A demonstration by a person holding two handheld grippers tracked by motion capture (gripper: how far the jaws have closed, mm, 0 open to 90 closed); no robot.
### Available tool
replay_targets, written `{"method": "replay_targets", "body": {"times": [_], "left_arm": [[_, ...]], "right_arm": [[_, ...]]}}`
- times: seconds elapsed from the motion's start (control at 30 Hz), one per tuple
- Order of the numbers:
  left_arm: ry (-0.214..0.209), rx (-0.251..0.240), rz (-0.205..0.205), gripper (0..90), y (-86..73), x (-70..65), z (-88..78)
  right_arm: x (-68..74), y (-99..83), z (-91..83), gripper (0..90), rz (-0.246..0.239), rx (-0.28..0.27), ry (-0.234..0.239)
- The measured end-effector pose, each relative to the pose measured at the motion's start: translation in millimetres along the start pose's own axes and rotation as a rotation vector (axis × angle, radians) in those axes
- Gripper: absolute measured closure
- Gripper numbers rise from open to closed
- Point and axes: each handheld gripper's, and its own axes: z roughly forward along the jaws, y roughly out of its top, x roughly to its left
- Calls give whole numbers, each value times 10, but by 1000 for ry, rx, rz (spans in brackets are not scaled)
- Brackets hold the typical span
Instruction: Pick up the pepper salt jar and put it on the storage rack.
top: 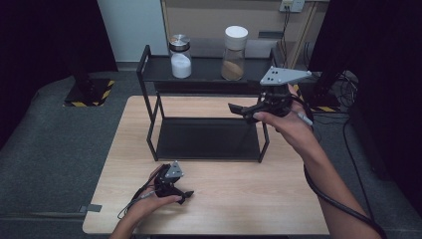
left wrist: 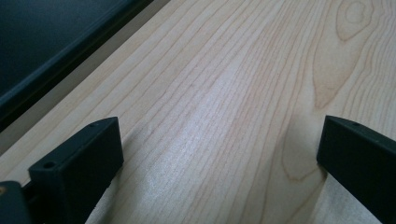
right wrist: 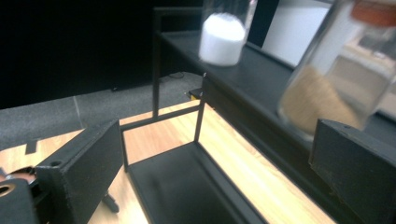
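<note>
The right gripper (top: 242, 110) hovers raised at the right end of the black metal two-tier rack (top: 149, 67), its jaws released and grasping nothing. Just beyond them on the top shelf stands the glass jar of brown granules with a white lid (top: 234, 52), with the glass jar of white powder with a silver lid (top: 180, 56) farther left. The left gripper (top: 186, 195) rests low on the pale wooden bench (top: 239, 189), jaws spread apart.

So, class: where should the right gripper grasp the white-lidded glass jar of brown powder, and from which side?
Grip the white-lidded glass jar of brown powder around its straight glass body, below the lid, from the front: it stands upright on the black metal shelf's open edge.
</note>
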Motion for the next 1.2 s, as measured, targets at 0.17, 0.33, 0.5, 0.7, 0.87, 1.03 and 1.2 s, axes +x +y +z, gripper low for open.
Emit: {"method": "replay_targets", "body": {"times": [0.17, 0.33, 0.5, 0.7, 0.87, 1.03, 1.2], "left_arm": [[0, 0, 0, 0, 0, 0, 0], [-1, 1, 1, 0, 1, 2, 1], [0, 1, 1, 0, 1, 0, 1], [0, 2, 1, 0, 1, 0, 1], [0, 2, 1, 0, 1, 0, 0], [0, 2, 1, 0, 2, 1, 0], [0, 2, 1, 0, 1, 1, 0]], "right_arm": [[98, -142, 39, 40, -2, 20, 6], [152, -268, 88, 40, 2, 40, 13], [227, -434, 171, 40, 5, 74, 22], [295, -591, 240, 40, 7, 109, 36], [342, -709, 286, 40, 14, 133, 43], [382, -839, 345, 41, 22, 164, 51], [401, -922, 377, 44, 28, 178, 52]]}}
